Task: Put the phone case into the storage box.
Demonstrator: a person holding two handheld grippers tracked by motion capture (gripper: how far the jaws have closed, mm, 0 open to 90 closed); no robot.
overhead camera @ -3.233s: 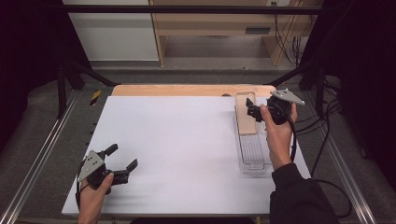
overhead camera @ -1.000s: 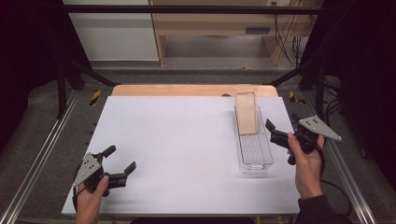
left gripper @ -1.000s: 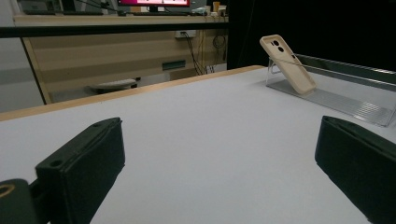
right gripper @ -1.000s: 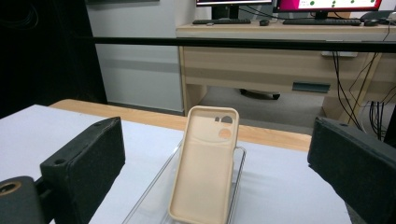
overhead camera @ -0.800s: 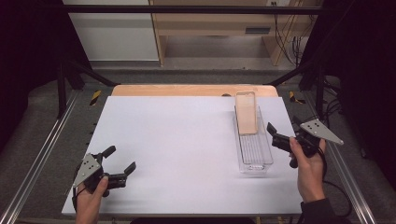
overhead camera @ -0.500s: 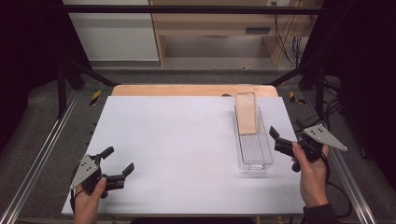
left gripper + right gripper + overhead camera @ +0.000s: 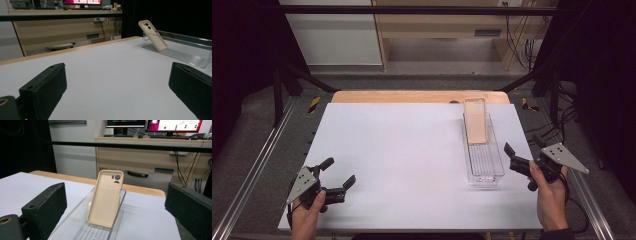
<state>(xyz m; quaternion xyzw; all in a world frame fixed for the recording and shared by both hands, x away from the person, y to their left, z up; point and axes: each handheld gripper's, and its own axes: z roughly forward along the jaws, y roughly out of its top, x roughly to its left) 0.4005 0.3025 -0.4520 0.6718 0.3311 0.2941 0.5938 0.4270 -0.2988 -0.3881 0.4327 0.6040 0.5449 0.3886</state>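
A beige phone case (image 7: 475,121) leans upright against the far end of a clear plastic tray (image 7: 484,172) on the right side of the white table (image 7: 412,150). My right gripper (image 7: 522,145) hovers open and holds nothing, just right of the tray's near end, over the table's right edge. In the right gripper view the case (image 7: 106,198) stands ahead between the spread pads (image 7: 47,205), camera cut-outs at its top. My left gripper (image 7: 339,172) rests open with nothing in it at the near left corner. Its view shows the case (image 7: 153,35) and tray (image 7: 185,56) far off.
A wooden board edge (image 7: 412,96) runs along the table's back. Yellow-black tools (image 7: 314,104) lie on the dark floor mat at the back left. Metal rails (image 7: 257,165) flank both sides. A desk (image 7: 150,142) with monitors stands behind, with cables (image 7: 572,115) at right.
My right gripper has drawn back from the case at the tray's far end toward the person and rightward, staying open. The case remains leaning in the tray. The left gripper barely moved.
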